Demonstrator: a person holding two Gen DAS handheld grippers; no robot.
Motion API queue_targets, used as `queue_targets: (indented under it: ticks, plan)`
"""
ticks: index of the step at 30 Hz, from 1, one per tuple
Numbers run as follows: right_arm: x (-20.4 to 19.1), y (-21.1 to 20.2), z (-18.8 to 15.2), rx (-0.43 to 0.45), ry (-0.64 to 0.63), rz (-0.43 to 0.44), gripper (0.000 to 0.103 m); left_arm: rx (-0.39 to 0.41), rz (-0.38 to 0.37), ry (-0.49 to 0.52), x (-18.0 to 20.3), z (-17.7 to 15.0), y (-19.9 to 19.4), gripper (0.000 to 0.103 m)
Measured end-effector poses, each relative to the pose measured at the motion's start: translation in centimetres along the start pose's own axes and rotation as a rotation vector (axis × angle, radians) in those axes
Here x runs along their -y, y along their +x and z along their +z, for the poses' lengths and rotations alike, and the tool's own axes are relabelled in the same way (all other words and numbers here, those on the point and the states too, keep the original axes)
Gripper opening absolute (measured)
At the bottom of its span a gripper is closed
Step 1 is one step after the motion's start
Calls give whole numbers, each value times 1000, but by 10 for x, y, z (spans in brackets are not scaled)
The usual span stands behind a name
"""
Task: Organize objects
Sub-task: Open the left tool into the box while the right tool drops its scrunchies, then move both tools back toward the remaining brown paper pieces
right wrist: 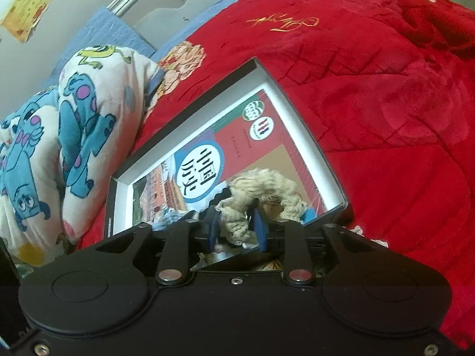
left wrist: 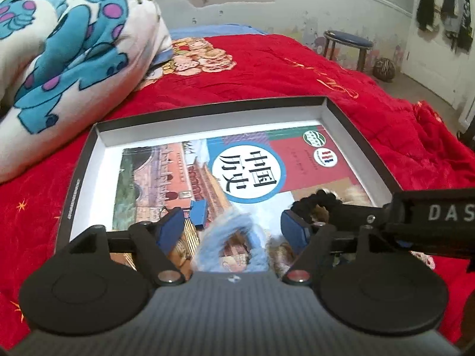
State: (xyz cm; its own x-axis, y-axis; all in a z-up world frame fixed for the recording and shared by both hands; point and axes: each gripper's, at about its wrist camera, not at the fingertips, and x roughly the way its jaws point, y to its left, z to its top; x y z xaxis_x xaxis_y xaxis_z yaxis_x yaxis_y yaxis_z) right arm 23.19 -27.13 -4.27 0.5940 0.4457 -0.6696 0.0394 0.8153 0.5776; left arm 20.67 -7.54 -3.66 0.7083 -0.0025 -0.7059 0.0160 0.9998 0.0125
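Left gripper [left wrist: 234, 225]: its blue fingers [left wrist: 170, 227] are standing well apart above the near end of the box, gripping nothing; a fluffy light-blue scrunchie [left wrist: 231, 243] is lying between and below them on the book.
Right gripper [right wrist: 237, 228]: its fingers [right wrist: 261, 231] are pressing together on a cream woolly scrunchie [right wrist: 261, 190], which is arching up and away toward 12 o'clock over the book.
Box [left wrist: 207, 115]: a shallow dark-rimmed, white-lined box is sitting on the bed, open side up.
Book [left wrist: 237, 166]: a history textbook is lying flat inside the box, filling most of its floor.
Black scrunchie [left wrist: 314, 200]: it is resting on the book at about 4 o'clock of the box, just beside the right gripper's arm.
Blue clip [left wrist: 198, 213]: a small one is lying on the book at about 6 o'clock.
Bed [left wrist: 297, 71]: a red quilt is covering it.
Cartoon blanket [left wrist: 74, 59]: it is lying bunched up at 10 o'clock of the box.
Stool [left wrist: 347, 41]: it is standing on the floor past the bed, at 1 o'clock.
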Motion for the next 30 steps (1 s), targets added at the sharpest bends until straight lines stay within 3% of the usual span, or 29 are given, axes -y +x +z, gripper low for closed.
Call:
queue_targets:
  ticks: [3, 5, 6, 8, 10, 15, 20, 22, 26, 30]
  plan:
    - [-3, -5, 3, 9, -19, 6, 44, 4, 7, -26, -9, 4, -6, 90]
    - [-7, -11, 6, 10, -28, 18, 64, 5, 10, -39, -15, 7, -11, 93]
    - [-9, -13, 7, 10, -33, 16, 68, 5, 10, -45, -19, 8, -14, 95]
    - [-14, -19, 9, 25, -46, -1, 85, 5, 10, -49, -26, 9, -18, 103]
    - [-15, -25, 10, 39, -40, 16, 94, -7, 7, -55, -32, 9, -22, 103]
    - [-24, -37, 9, 43, -41, 41, 96, -15, 56, -57, -43, 13, -39, 103]
    - [-38, -52, -7, 79, -88, 61, 102, 57, 113, -1, -50, 9, -75, 103]
    - [-43, -58, -15, 85, -110, 70, 103, 90, 97, -9, -55, 2, -87, 103]
    - [-46, -65, -29, 62, -129, 45, 103, 247, 27, 20, -62, -24, -116, 103]
    - [-43, -74, -47, 49, -165, 39, 103, 267, 8, 59, -62, -39, -137, 103]
